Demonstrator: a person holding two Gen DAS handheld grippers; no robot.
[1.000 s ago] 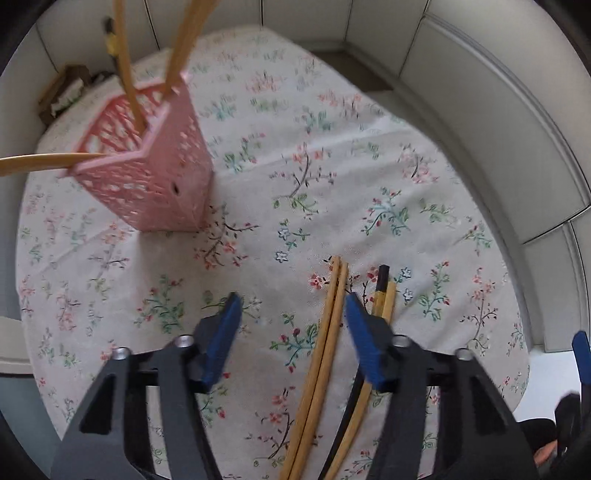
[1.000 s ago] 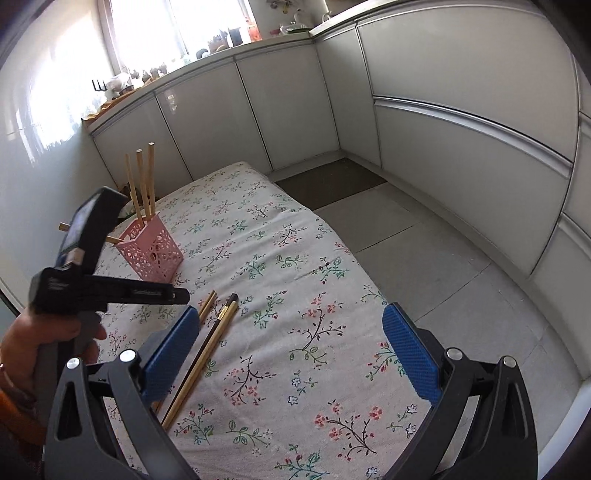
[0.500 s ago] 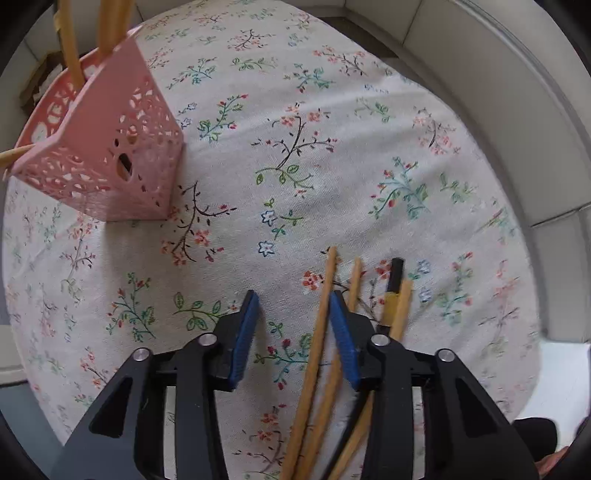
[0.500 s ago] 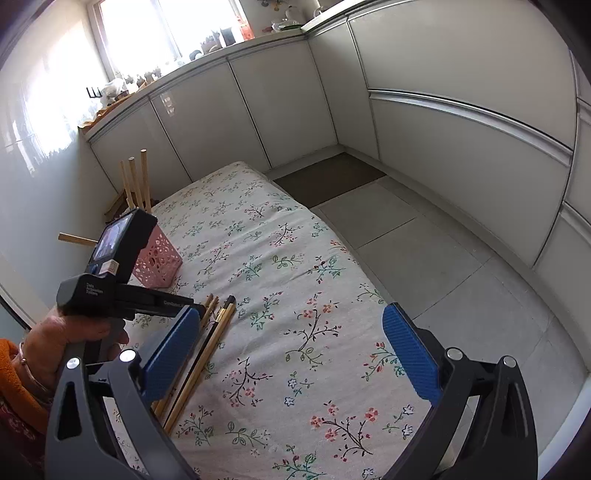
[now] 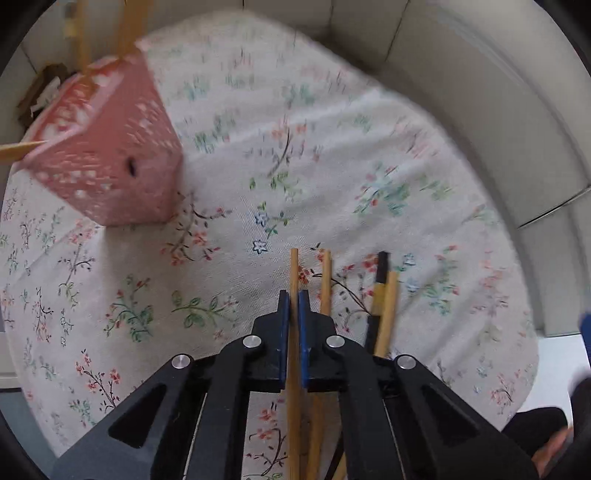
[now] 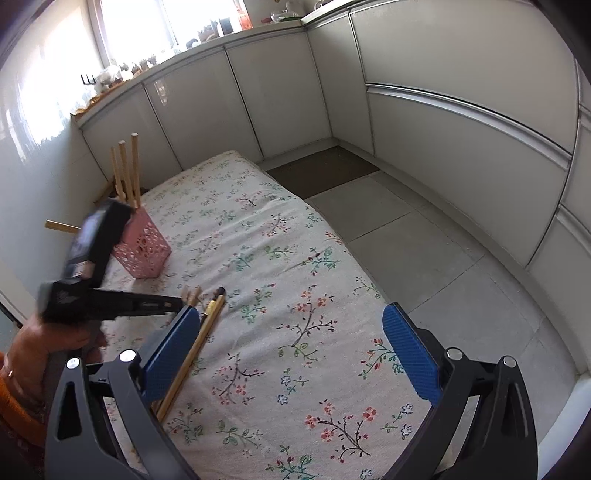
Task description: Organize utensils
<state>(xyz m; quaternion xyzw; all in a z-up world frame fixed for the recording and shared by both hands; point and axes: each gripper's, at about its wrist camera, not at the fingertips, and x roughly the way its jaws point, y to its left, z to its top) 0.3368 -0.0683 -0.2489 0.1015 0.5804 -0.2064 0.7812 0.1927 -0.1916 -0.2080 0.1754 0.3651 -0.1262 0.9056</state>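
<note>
Several wooden chopsticks (image 5: 325, 280) lie side by side on the flowered tablecloth (image 5: 332, 166), one of them black-tipped (image 5: 380, 277). My left gripper (image 5: 293, 295) points steeply down and is shut on the leftmost chopstick (image 5: 294, 266), whose end sticks out past the blue pads. The pink perforated holder (image 5: 107, 158) stands at the upper left with chopsticks (image 5: 129, 22) in it. In the right wrist view my right gripper (image 6: 291, 332) hangs open over the cloth, nothing between its fingers, with the left gripper (image 6: 177, 302) and loose chopsticks (image 6: 210, 314) at its left.
The table stands in a corner of white cabinets (image 6: 461, 92); its right edge drops to a grey tiled floor (image 6: 424, 251). A hand (image 6: 48, 339) with an orange sleeve holds the left gripper. One stick (image 6: 61, 226) pokes sideways out of the pink holder (image 6: 147, 251).
My left gripper's jaws have come together from wide apart onto the leftmost chopstick. The right gripper has stayed open and in place.
</note>
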